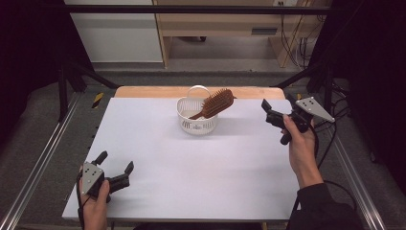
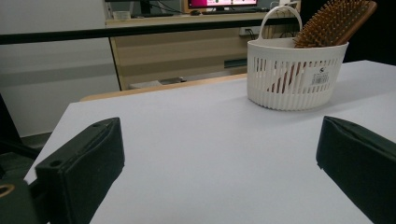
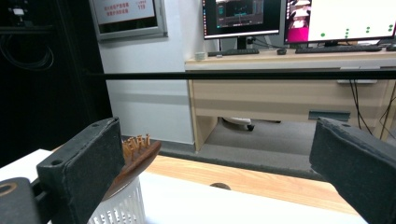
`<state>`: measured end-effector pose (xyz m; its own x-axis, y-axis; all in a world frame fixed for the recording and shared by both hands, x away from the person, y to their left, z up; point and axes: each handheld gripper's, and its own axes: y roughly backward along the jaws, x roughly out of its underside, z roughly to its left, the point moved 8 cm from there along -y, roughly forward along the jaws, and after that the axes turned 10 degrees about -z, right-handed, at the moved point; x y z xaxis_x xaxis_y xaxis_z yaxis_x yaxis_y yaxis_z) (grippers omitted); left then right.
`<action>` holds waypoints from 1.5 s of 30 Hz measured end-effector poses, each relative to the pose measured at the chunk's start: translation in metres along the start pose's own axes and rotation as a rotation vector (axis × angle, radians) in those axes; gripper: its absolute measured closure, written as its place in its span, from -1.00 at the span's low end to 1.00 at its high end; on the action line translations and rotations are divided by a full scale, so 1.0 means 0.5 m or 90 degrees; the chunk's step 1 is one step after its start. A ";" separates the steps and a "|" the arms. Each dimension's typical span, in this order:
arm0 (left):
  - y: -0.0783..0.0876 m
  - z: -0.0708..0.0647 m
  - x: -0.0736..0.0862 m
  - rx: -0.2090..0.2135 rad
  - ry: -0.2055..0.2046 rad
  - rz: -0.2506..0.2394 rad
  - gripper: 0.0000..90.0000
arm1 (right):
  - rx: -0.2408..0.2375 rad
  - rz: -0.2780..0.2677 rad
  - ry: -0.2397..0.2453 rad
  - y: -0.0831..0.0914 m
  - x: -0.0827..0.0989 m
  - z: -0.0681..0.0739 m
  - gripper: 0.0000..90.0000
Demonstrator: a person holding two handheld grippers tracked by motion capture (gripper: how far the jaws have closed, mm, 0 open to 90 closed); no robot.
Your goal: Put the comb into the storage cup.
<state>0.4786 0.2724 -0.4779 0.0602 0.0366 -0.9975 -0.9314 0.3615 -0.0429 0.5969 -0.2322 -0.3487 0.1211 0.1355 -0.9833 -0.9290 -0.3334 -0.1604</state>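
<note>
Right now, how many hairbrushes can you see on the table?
1. The wooden hairbrush stands tilted in the white basket at the table's far middle, handle down. The slatted walls may hide something smaller inside.

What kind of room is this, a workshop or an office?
Probably a lab or office set up for recording: a white table inside a black frame, monitors on a wooden desk behind, and cables along the wall.

A wooden hairbrush [image 2: 334, 23] leans bristles-up in a white slatted basket [image 2: 296, 74] on a white table [image 2: 210, 140], framed by the left gripper [image 2: 219, 170] and its wide-apart jaws.
</note>
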 end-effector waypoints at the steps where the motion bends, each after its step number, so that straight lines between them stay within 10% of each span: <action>1: 0.001 0.001 0.000 0.000 0.001 -0.001 -0.98 | -0.001 -0.002 0.000 0.005 -0.002 -0.002 -0.93; 27: 0.042 0.049 -0.014 -0.015 0.045 -0.029 -0.98 | 0.017 0.028 0.036 0.121 0.036 -0.039 -0.95; 45: 0.039 0.030 -0.019 0.014 0.044 -0.036 -0.98 | 0.020 0.021 0.032 0.213 0.089 -0.049 -0.93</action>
<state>0.4653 0.2931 -0.4684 0.0872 -0.0491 -0.9950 -0.9190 0.3816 -0.0993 0.5121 -0.2846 -0.4117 0.1065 0.0772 -0.9913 -0.9433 -0.3073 -0.1252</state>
